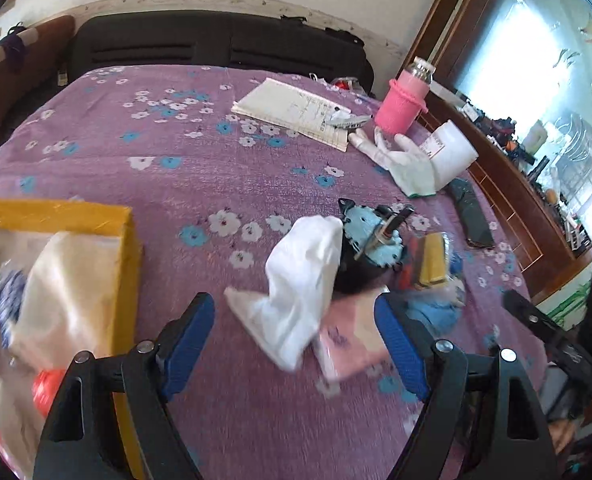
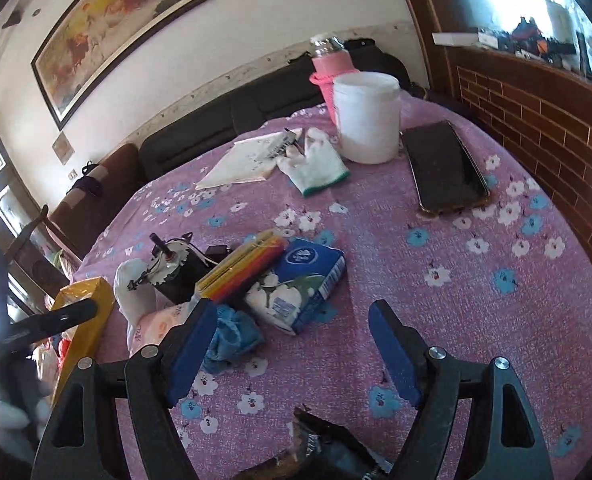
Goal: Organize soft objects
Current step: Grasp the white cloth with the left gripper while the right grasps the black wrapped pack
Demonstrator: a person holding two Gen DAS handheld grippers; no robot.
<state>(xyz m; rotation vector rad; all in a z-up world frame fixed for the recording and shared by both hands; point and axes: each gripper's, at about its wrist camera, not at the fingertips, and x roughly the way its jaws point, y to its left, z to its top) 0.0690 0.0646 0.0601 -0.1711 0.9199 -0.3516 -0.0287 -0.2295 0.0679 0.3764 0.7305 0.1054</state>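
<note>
Both tongs wide and empty; left gripper (image 1: 296, 344) nearing white sock (image 1: 296, 280) at centre frame risks snagging adjacent motor (image 1: 370, 248)

A home living room. A dark sofa (image 2: 232, 120) runs along the wall at the top of the frame, under a long framed painting (image 2: 120, 28) at upper left. The round counter (image 2: 416, 280) wears a purple flowered cloth and carries household clutter: a phone (image 2: 444, 168), a glove (image 2: 316, 164), a tissue pack (image 2: 300, 284), a notebook (image 1: 296, 112), a pink bottle (image 1: 404, 100). At right, a wooden cabinet (image 1: 508, 184) with glass doors holds dishes.
</note>
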